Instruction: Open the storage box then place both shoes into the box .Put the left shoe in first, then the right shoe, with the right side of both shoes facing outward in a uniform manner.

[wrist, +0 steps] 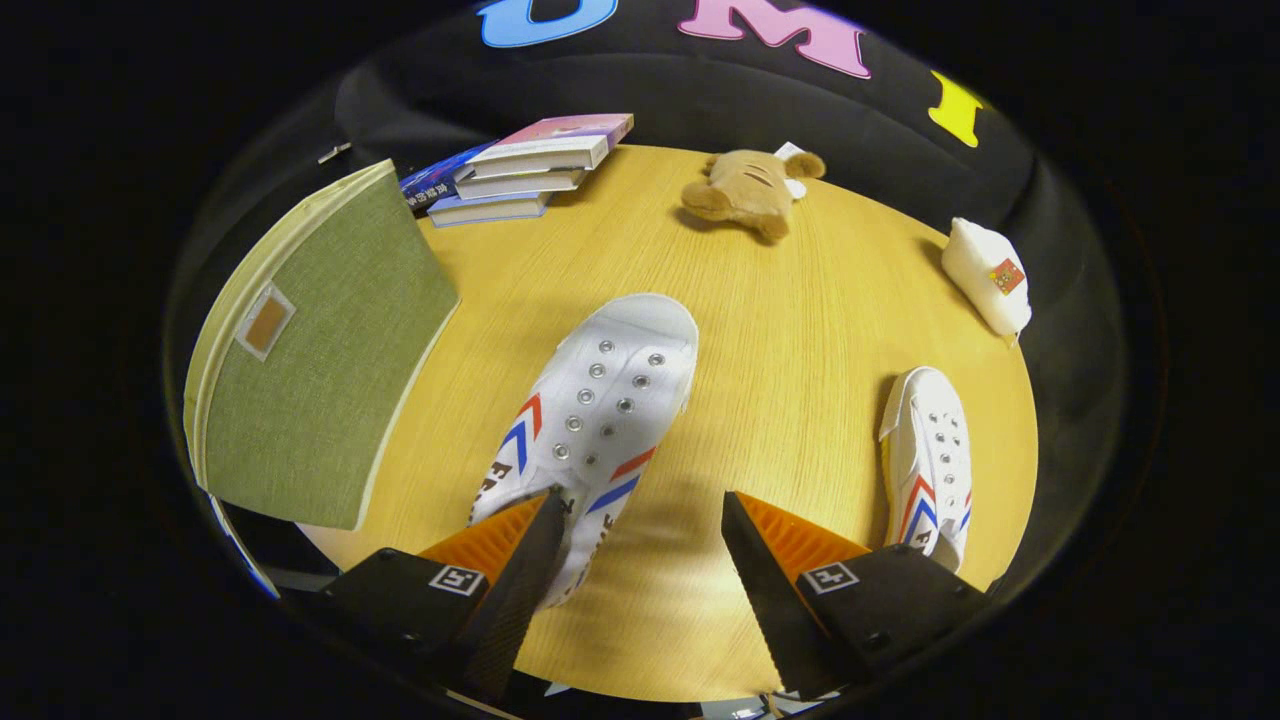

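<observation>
Fingers spread wide, gripper (635, 540) pinching nothing; near shoe (590, 420) sits center frame, its heel just ahead of the left-of-frame finger, not between them. Second shoe (930, 470) lies lower right on the table (780, 330). Storage box (320, 350), green fabric, at left; can't tell if it's open. Judging by this: no shoe boxed, both placements left. Writing: dark letters on shoe sides, partly hidden, unreadable; book stack (520, 170) at upper left has spine text too small.
</observation>
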